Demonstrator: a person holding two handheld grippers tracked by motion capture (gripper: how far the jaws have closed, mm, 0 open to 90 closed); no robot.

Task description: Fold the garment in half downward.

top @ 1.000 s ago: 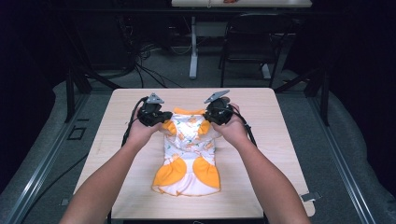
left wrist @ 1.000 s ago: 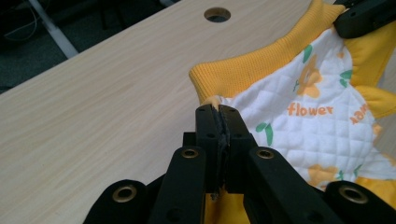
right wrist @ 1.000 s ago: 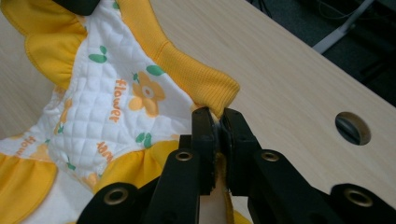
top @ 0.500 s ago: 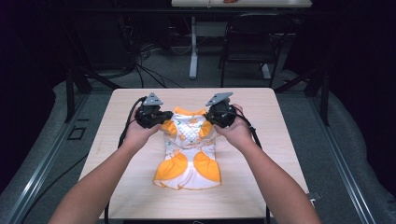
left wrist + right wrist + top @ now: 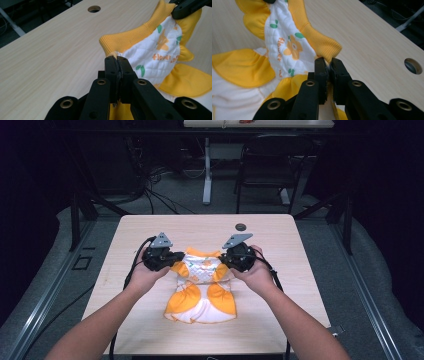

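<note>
A small orange-and-white dress (image 5: pixel 202 285) lies on the table (image 5: pixel 150 227), near its middle, skirt end toward the person and collar end away. Its white quilted chest panel carries flower prints and orange lettering, with a ribbed orange collar along the top and orange ruffles at the sides.

The left gripper (image 5: pixel 172 260) sits at the dress's left shoulder. In the left gripper view its jaws are pressed together on the fabric edge just below the collar (image 5: pixel 130 40), with cloth pinched between them. The right gripper (image 5: pixel 224 261) sits at the opposite shoulder; in the right gripper view its jaws are likewise clamped on the cloth right under the collar's end (image 5: pixel 322 43). The collar end spans between the two grippers, raised a little off the wood, while the skirt rests flat.

Each gripper is held in a hand (image 5: pixel 145 276), forearms coming in from the near edge. A round hole (image 5: pixel 241 226) is in the tabletop beyond the right gripper, well apart from the dress.
</note>
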